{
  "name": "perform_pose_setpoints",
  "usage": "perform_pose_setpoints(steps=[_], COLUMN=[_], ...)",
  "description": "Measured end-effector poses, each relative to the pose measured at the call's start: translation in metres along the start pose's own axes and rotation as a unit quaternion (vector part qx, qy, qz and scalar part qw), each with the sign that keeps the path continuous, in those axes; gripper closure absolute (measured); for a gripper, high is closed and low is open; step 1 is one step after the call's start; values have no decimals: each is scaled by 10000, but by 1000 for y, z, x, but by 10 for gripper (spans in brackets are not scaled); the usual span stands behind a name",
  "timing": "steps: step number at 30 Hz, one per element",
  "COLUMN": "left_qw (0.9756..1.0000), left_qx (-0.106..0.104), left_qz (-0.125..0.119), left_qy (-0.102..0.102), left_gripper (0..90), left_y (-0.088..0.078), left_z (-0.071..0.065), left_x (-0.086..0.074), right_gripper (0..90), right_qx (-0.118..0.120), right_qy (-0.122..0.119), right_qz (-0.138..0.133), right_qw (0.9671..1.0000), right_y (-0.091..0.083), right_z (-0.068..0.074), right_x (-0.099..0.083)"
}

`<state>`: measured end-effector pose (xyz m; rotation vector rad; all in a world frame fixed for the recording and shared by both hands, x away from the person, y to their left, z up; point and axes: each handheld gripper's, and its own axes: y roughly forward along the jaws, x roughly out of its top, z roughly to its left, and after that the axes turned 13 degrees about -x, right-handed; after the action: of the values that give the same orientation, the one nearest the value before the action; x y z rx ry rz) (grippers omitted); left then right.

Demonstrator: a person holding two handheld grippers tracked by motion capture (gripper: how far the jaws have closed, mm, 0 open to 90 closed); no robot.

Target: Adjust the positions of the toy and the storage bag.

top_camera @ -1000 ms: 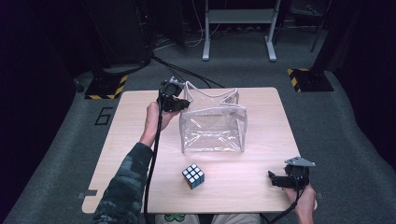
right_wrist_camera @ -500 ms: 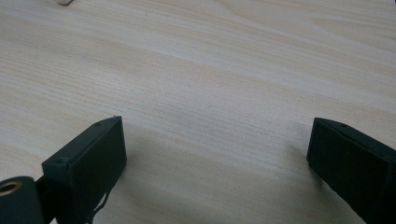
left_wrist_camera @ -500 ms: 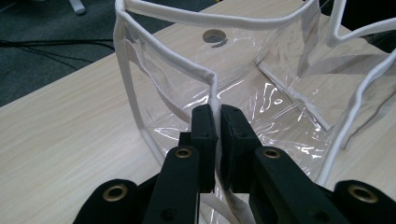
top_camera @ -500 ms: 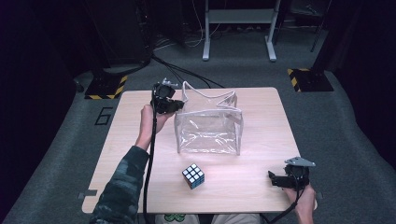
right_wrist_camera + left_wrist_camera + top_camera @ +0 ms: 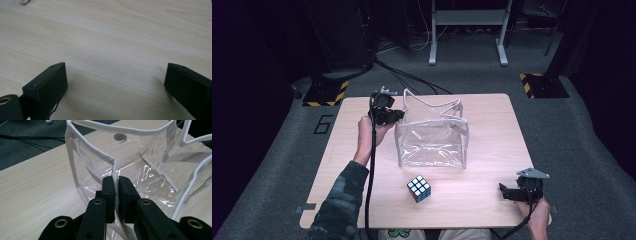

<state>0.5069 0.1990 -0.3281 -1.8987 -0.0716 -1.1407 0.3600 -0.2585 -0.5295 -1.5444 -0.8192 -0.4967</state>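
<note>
A clear plastic bag [image 5: 432, 145] with white trim and white handles stands open in the middle of the wooden table [image 5: 497, 125]. My left gripper [image 5: 395, 116] is at the bag's upper left corner, shut on its white edge trim. In the left gripper view the two black jaws [image 5: 115, 183] pinch that trim [image 5: 114, 170], and the bag's clear wall [image 5: 142, 170] lies beyond. A colourful puzzle cube [image 5: 419, 188] sits in front of the bag. My right gripper [image 5: 506, 193] rests low at the front right corner, open, with bare wood [image 5: 115, 55] between its jaws.
Black cables [image 5: 412, 77] run across the grey carpet behind the table. A metal stand [image 5: 467, 30] is farther back. Yellow-and-black striped floor plates [image 5: 327, 92] lie at both far corners. A round hole [image 5: 120, 137] pierces the tabletop beyond the bag.
My left gripper has shifted a little to the left with the bag's corner in it, and the bag has followed. The right gripper and the cube have stayed put.
</note>
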Motion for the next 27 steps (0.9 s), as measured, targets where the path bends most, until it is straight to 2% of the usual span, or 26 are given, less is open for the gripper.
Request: perform_pose_setpoints(steps=[4,8,10,13,15,24,27], left_qw=[10000,9997,9997,9996,9995,9990,9991], left_qx=[-54,-210,-209,-255,-291,-351,-312], left_qz=[-22,30,-23,-78,-113,-279,-300], left_qy=[26,85,75,37,10,-49,-5], left_gripper=[801,563,402,262,200,107,94], left_y=[-1,-2,-5,-10,-14,-35,-41], left_z=[0,0,0,0,0,0,0], left_x=[-1,0,0,-1,-3,-12,-18], right_gripper=[40,40,40,40,40,41,42], right_qx=[-1,0,-1,-2,-2,-1,-8], right_qy=[2,-4,-1,1,1,4,-3], right_qz=[-1,2,-2,0,-1,-3,-3], right_qw=[10000,10000,10000,10000,10000,10000,10000], right_y=[0,0,0,0,0,0,0], right_z=[0,0,0,0,0,0,0], right_x=[0,0,0,0,0,0,0])
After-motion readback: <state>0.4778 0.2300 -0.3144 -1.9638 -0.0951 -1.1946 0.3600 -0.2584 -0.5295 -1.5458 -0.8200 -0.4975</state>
